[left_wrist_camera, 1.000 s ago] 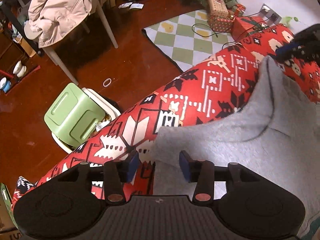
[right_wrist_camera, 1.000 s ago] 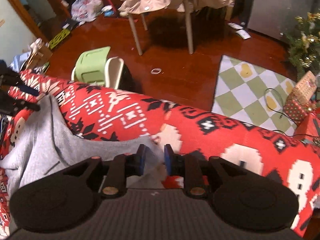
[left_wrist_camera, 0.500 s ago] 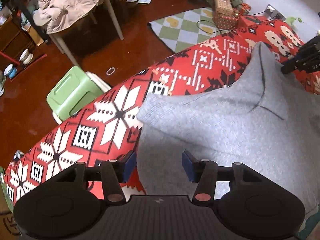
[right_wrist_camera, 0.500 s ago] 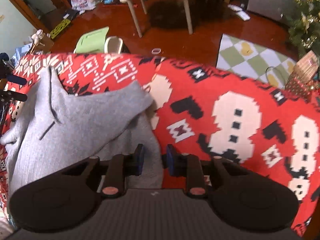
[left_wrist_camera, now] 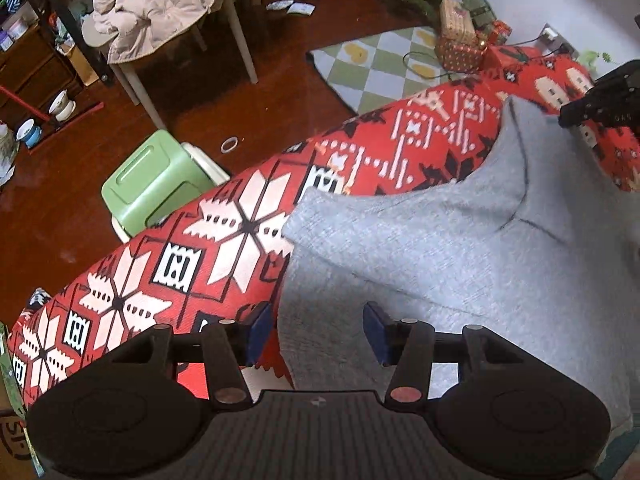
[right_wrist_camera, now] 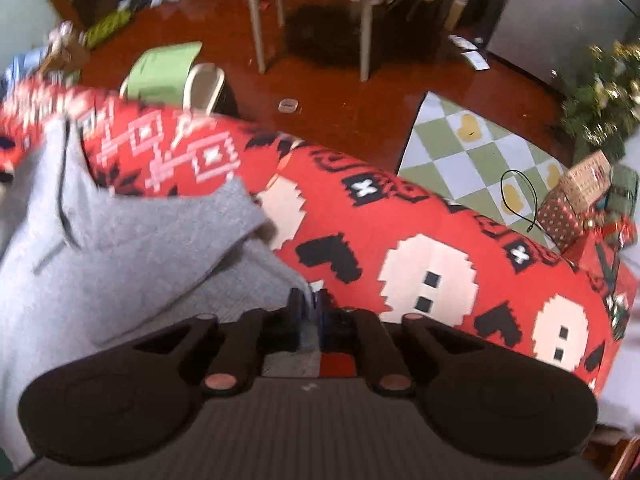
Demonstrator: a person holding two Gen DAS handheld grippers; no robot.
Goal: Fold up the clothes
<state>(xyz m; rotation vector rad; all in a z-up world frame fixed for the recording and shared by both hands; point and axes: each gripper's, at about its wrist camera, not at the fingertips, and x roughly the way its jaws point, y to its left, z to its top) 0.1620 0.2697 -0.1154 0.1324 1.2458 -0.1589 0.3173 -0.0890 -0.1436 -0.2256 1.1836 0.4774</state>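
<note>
Closest in the left wrist view, the left gripper (left_wrist_camera: 318, 334) stands wide apart and holds nothing, its fingers straddling the near edge of the grey garment (left_wrist_camera: 460, 248). In the right wrist view the right gripper (right_wrist_camera: 309, 308) is drawn narrow, with a corner of the grey garment (right_wrist_camera: 132, 256) at its tips; it looks pinched on the cloth, though blur keeps that from being certain. The garment lies spread on the red patterned blanket (left_wrist_camera: 240, 240), one flap already doubled over the layer beneath, one corner rising to a peak at the far side near the right gripper as the left view shows it (left_wrist_camera: 600, 106). This would fit a fold partly made as well as a fold being opened or squared up. To do the work well, the held corner should travel low and flat so the cloth does not drag the lower layer, and the free gripper should pin or take the matching edge so the two edges meet evenly. The knit is soft and will slump if lifted high. Counted: one garment, one blanket, two grippers. Beyond the blanket's edge, on the dark wood floor, stand one green stool (left_wrist_camera: 154, 180) and one checked rug (right_wrist_camera: 480, 160). Farther off is a chair draped with one beige coat (left_wrist_camera: 160, 0), and several wrapped gifts (left_wrist_camera: 464, 36) by some greenery.
</note>
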